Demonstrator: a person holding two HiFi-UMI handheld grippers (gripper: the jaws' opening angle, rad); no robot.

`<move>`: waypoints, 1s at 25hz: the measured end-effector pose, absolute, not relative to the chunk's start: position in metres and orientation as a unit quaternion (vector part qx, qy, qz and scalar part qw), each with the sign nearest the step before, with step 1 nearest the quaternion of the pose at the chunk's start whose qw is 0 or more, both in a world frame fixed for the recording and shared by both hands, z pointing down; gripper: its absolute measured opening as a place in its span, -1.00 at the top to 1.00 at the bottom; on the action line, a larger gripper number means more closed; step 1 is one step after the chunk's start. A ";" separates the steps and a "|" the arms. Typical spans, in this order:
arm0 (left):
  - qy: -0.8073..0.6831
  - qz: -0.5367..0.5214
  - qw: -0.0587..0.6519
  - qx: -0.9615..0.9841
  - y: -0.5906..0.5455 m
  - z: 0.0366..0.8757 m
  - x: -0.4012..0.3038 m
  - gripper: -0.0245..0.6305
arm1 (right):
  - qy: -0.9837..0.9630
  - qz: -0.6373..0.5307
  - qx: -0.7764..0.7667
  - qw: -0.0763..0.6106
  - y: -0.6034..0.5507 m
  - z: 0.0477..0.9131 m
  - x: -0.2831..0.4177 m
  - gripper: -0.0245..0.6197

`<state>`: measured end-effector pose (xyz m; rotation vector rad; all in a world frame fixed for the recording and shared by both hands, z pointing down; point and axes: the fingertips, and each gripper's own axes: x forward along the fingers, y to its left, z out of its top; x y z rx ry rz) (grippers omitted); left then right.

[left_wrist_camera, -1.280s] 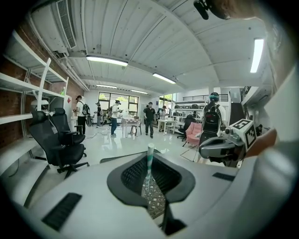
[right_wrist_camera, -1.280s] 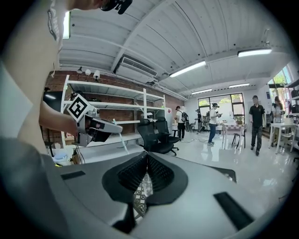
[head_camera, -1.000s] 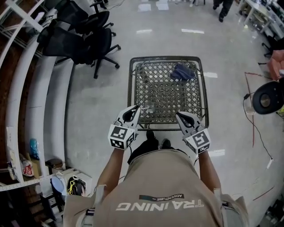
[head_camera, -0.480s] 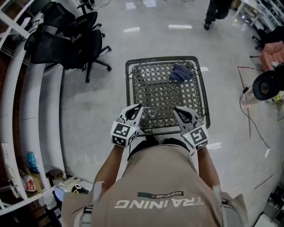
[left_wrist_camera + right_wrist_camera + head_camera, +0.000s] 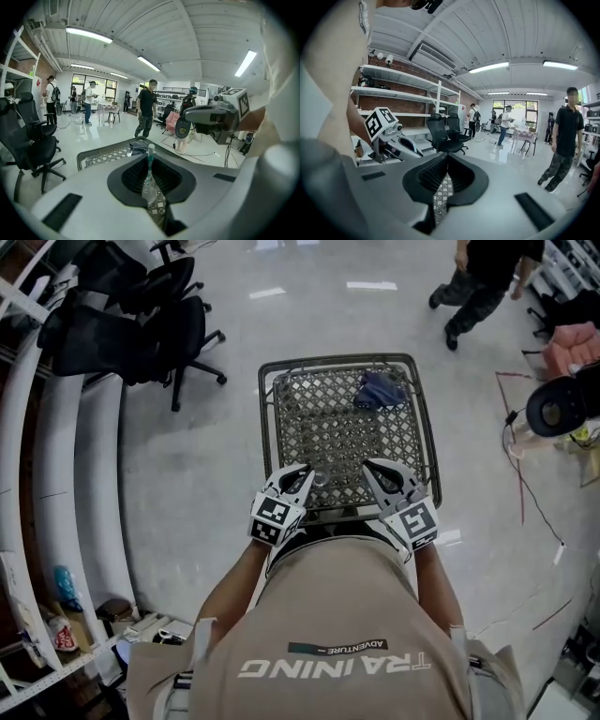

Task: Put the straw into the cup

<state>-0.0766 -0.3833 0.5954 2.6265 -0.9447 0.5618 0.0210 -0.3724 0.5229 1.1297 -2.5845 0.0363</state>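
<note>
Progress: as far as I can see, the main bit is done. The white straw with teal stripes has its lower end down inside the small clear plastic cup and stands about upright.

Where it all sits: the cup is on the dark metal lattice table, near the front edge and right between my two grippers. A crumpled dark blue cloth lies well apart at the far side.

What's left: my guess is just letting go and backing off without tipping the cup, since it looks light.

Left gripper: the jaws are drawn in tight. In the left gripper view the straw runs right along the line where the pads meet, and its top pokes out above them. So I read it as clamped on the straw, with the cup showing through the gap just below.

Right gripper: also clenched, tips together. Only the table mesh shows through the sliver behind them, so it's holding nothing. It hovers just beside the cup on the other side, not touching it.
</note>
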 end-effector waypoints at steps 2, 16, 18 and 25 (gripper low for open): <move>-0.326 0.204 0.145 0.912 -0.384 0.604 -0.070 0.82 | -0.905 0.011 0.395 0.159 -0.376 0.522 0.025 0.87; -0.340 0.218 0.151 0.902 -0.391 0.641 -0.053 0.78 | -0.906 0.019 0.389 0.164 -0.376 0.531 0.051 0.87; -0.339 0.214 0.151 0.904 -0.390 0.635 -0.052 0.69 | -0.906 0.022 0.389 0.162 -0.374 0.532 0.053 0.87; -0.349 0.195 0.151 0.904 -0.390 0.623 -0.050 0.56 | -0.908 0.028 0.388 0.158 -0.372 0.533 0.059 0.87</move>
